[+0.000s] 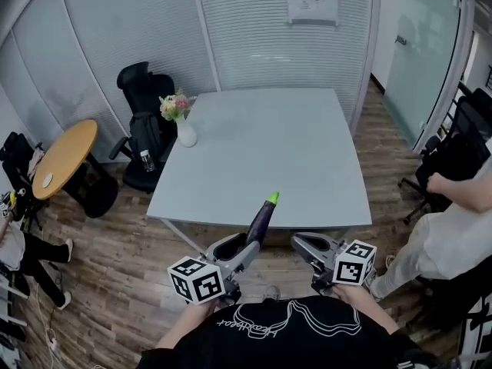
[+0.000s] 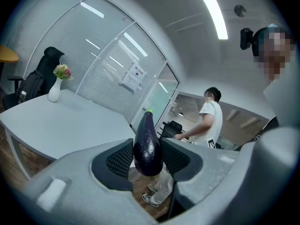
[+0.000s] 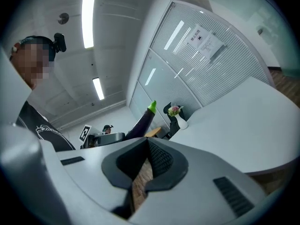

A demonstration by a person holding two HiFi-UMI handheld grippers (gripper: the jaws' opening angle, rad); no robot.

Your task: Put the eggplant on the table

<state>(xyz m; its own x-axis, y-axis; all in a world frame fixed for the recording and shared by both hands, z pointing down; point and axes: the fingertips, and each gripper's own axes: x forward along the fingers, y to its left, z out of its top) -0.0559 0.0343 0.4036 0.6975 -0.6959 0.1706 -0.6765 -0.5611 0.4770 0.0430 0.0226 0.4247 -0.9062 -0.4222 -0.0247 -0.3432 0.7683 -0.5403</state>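
My left gripper point(image 1: 247, 246) clamps the eggplant point(image 1: 262, 218) by its fat end, long axis running ahead of my fingers, green tip up-forward; my right gripper point(image 1: 302, 244) is pinched closed, empty.

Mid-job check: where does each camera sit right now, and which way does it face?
Head view: on the person's head, facing steeply down at the table; left gripper, right gripper and black shirt show.
Left gripper view: on the left gripper, facing along jaws clamped on the eggplant, toward the vase; wearer's head camera at upper right.
Right gripper view: on the right gripper, facing along closed, empty jaws over the table; black shirt at left.
Shared: all three show eggplant, table and vase.
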